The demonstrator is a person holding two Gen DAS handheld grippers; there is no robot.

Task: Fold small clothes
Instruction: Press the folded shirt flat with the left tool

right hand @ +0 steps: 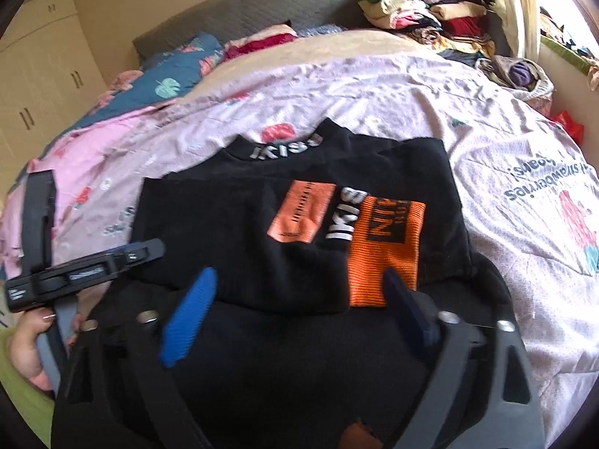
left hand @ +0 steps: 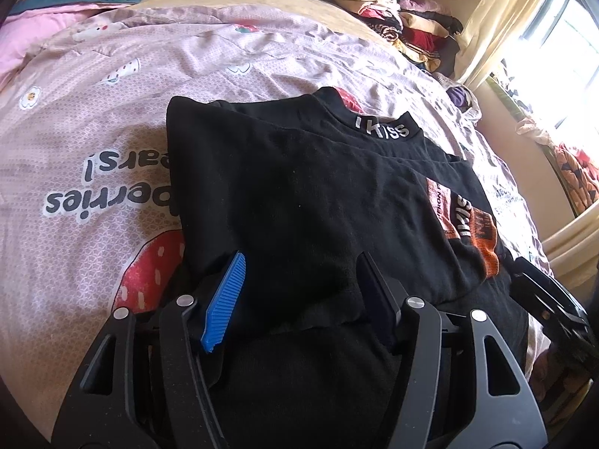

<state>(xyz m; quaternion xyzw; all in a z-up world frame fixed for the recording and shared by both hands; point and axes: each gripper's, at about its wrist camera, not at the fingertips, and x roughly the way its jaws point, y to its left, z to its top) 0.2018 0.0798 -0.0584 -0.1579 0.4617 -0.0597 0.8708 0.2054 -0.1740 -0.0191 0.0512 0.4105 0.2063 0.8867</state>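
Shirt (right hand: 299, 224), black and part-folded, lies on the bed (right hand: 486, 149) just ahead of both grippers, collar farthest away. Right gripper (right hand: 299, 280) gapes wide over the near orange-print hem, gripping nothing; left gripper (left hand: 299, 280) stands half open astride the near left edge, apparently not pinching.

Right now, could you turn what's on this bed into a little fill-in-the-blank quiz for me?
1. The black shirt lying on the pink bedspread has patches printed in the colour ____.
2. The white letters on the shirt's collar spell ____.
3. The ribbed pad on a finger of the left tongs is coloured ____.
4. The pile of clothes sits at the far end of the bed, beside the ____.

Missing words: orange; IKISS; blue; window
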